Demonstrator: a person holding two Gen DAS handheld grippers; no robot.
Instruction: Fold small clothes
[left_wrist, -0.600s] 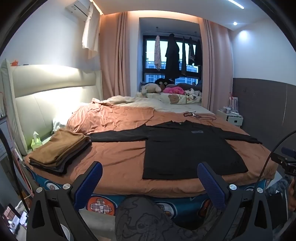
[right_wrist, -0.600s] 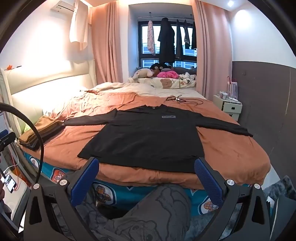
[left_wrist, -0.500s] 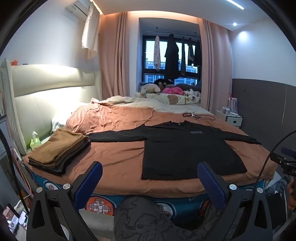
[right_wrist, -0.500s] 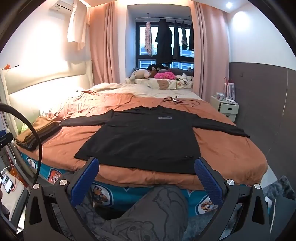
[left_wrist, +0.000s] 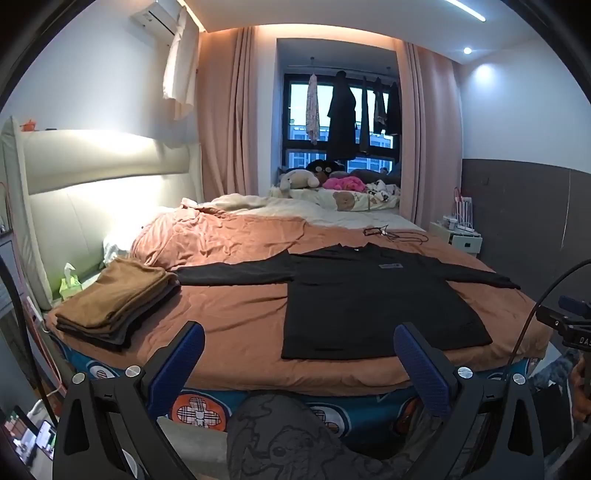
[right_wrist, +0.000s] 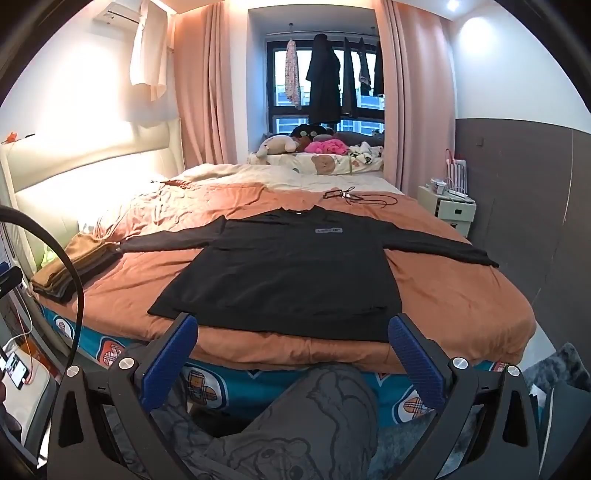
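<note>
One black long-sleeved shirt (left_wrist: 373, 299) lies flat on the bed (left_wrist: 236, 321), hem at the near edge, collar toward the far edge, both sleeves spread straight out, a small grey rectangular label on its chest; the cloth looks smooth and matte against the rumpled rust-orange cover. The left gripper (left_wrist: 299, 350) is released, its two blue ribbed pads wide apart with nothing between them, short of the near edge; the right gripper (right_wrist: 291, 338) likewise stands spread and empty, framing the shirt's hem from in front.

Only the left wrist view shows the green tissue pack (left_wrist: 69, 283) by the padded headboard and gives a full look at the one stack of folded clothes (left_wrist: 114, 306) at the bed's near left corner, brown on top and grey beneath; the left sleeve tip reaches just beside it. The right wrist view centres the shirt, shows the stack partly hidden behind a black cable loop, and shows a lit phone (right_wrist: 14, 369) low at its left. Both show a dark cord (right_wrist: 354, 197) beyond the collar and a patterned grey trouser knee (right_wrist: 314, 417) below.
</note>
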